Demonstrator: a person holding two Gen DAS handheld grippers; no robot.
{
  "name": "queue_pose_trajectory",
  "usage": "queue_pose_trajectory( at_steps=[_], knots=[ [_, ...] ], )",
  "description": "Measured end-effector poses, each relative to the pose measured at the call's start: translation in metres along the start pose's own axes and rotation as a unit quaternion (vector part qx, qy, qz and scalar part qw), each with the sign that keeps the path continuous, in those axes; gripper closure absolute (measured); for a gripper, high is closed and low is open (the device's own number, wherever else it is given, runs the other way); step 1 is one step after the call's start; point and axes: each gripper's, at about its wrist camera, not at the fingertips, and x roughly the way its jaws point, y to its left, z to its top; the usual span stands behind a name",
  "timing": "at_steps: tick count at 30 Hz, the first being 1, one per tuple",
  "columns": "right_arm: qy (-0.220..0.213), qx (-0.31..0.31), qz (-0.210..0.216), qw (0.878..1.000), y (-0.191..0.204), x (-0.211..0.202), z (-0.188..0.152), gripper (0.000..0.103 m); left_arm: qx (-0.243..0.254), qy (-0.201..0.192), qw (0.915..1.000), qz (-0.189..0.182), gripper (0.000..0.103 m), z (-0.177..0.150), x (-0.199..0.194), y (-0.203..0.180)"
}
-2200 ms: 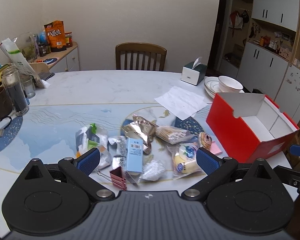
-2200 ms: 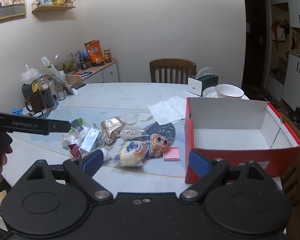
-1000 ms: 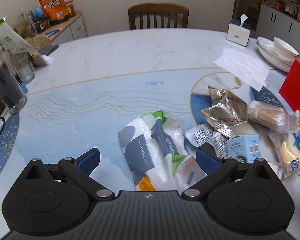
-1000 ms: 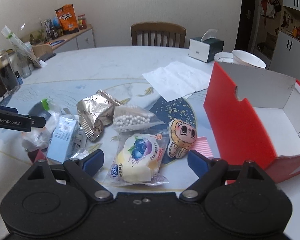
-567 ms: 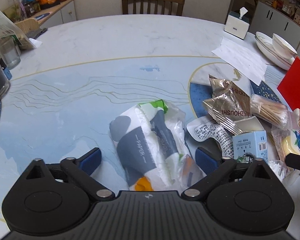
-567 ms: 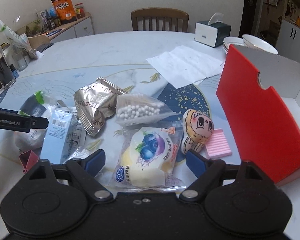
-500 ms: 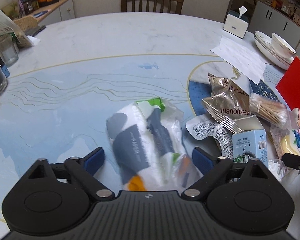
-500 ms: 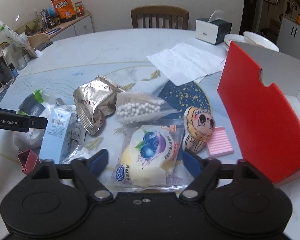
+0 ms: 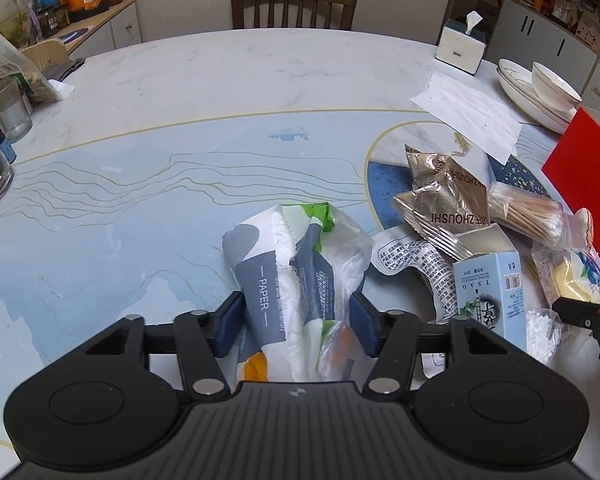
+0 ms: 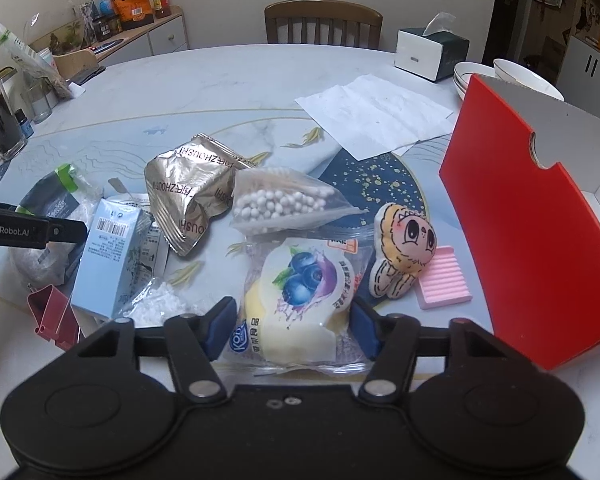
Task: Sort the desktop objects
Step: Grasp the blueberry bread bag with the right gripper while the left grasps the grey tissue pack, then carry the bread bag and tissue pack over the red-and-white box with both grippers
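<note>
A soft tissue pack (image 9: pixel 296 256), white, grey and green, lies on the table between the blue pads of my left gripper (image 9: pixel 296 322). Its jaws are closing and both pads press the pack's sides. A wrapped blueberry bun (image 10: pixel 300 288) lies between the pads of my right gripper (image 10: pixel 292 330). Those jaws are closing too, and the pads stand at the loose edges of the wrapper, short of the bun. Around them lie a foil pouch (image 10: pixel 188 204), a bag of cotton swabs (image 10: pixel 276 200), a light blue carton (image 10: pixel 108 256), a plush toy (image 10: pixel 404 248) and a pink eraser (image 10: pixel 444 280).
An open red box (image 10: pixel 532 240) stands at the right. A red binder clip (image 10: pixel 52 312) lies at the front left. Farther back are a paper sheet (image 10: pixel 376 112), a tissue box (image 10: pixel 428 56), stacked bowls (image 9: pixel 540 88), a dark glass jar (image 10: pixel 0 120) and a chair (image 9: pixel 292 4).
Both grippers sank toward the table and their jaws narrowed from wide open. The left pads came in against the tissue pack; the right pads came in beside the blueberry bun's wrapper.
</note>
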Motion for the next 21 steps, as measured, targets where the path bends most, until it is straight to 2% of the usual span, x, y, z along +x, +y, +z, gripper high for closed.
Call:
queue_pose_trajectory(
  at_steps=[5,21],
  knots=[
    [0.003,0.002,0.001,1.0,0.0,-0.002,0.0,0.048,0.001,-0.002,1.0,-0.005,0.057,-0.003,-0.004,0.0],
    [-0.001,0.02,0.028,0.999,-0.003,-0.042,-0.008,0.049,-0.024,0.003,0.9988,-0.043,0.06,-0.016,-0.037,0.0]
  ],
)
